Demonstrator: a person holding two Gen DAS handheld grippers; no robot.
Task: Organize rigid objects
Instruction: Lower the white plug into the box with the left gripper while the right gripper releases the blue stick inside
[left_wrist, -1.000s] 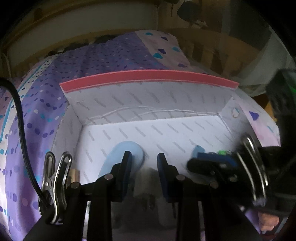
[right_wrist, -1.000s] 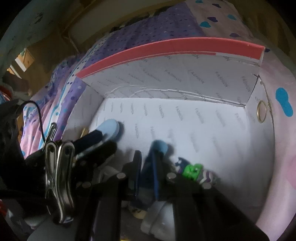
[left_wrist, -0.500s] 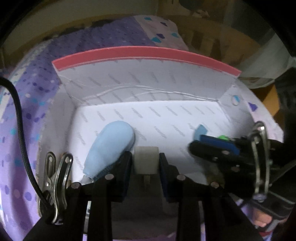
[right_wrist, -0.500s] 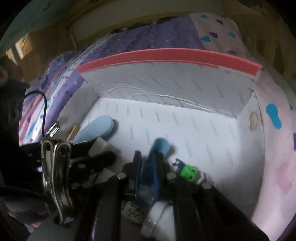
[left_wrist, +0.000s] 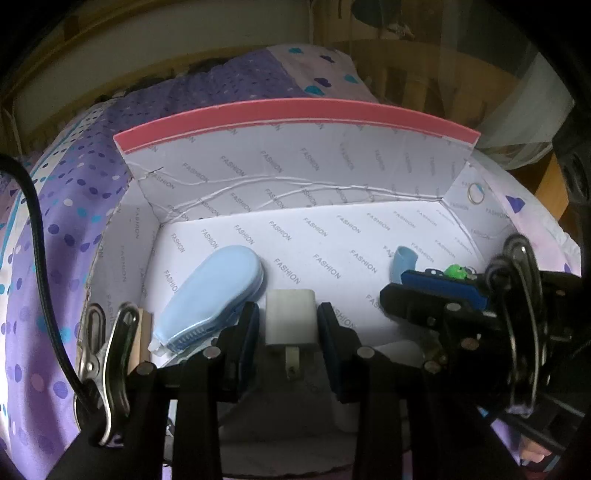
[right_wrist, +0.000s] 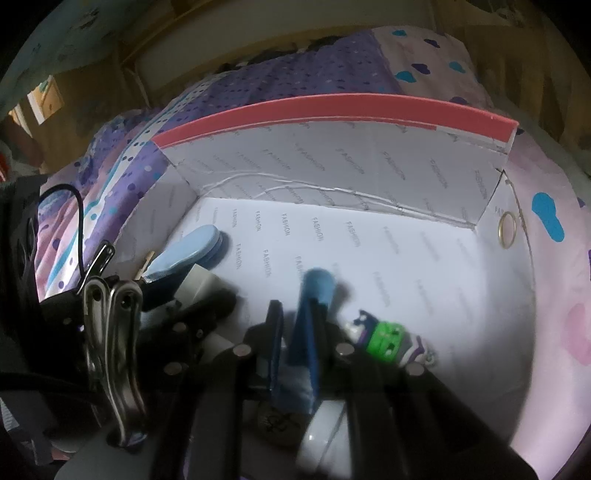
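Inside the box (left_wrist: 303, 173) (floor bare beyond) — both grippers clamped: left gripper (left_wrist: 290, 325) on white block (left_wrist: 290, 317), right gripper (right_wrist: 295, 350) on blue piece (right_wrist: 312, 310).

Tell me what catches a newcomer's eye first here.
The white FASHION-printed box with its pink rim fills both views, lying on a purple dotted bedspread. The left gripper clamps a white plug over it; the right gripper grips a blue tube.

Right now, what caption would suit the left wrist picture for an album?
Left gripper holds a white plug adapter over a white box beside a pale blue brush.
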